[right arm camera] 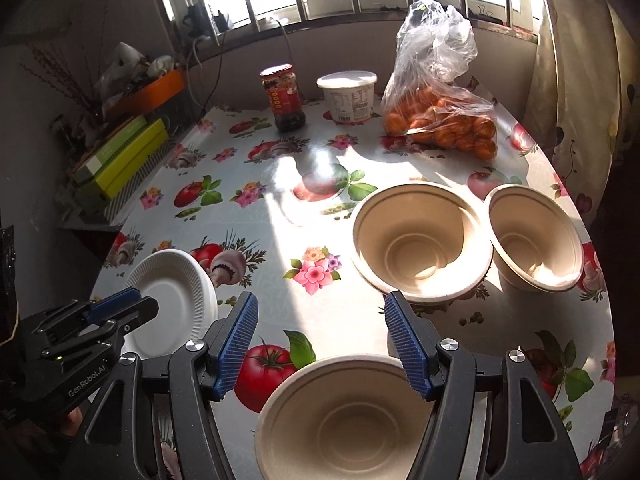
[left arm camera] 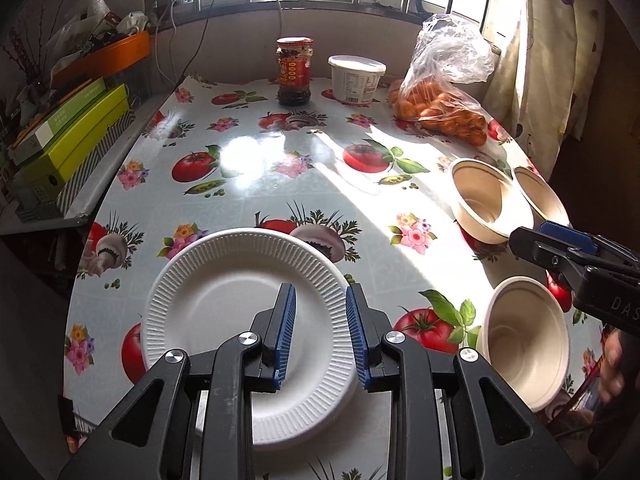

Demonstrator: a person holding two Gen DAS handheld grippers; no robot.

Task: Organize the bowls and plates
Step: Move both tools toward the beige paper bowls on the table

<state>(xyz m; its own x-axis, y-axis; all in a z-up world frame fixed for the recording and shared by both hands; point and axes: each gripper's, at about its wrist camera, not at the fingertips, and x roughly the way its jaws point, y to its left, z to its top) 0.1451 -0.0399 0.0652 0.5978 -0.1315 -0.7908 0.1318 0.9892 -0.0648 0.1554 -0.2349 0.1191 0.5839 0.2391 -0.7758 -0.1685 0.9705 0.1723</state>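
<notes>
A white ribbed paper plate lies on the table near the front left; it looks like a stack of plates in the right wrist view. My left gripper is open and empty, hovering above the plate's right half. Three beige paper bowls stand on the right: a near one and two farther ones, side by side. My right gripper is open and empty, just above the far rim of the near bowl.
A sauce jar, a white tub and a bag of oranges stand at the table's far end. Green boxes and clutter fill a shelf on the left. A curtain hangs at the right.
</notes>
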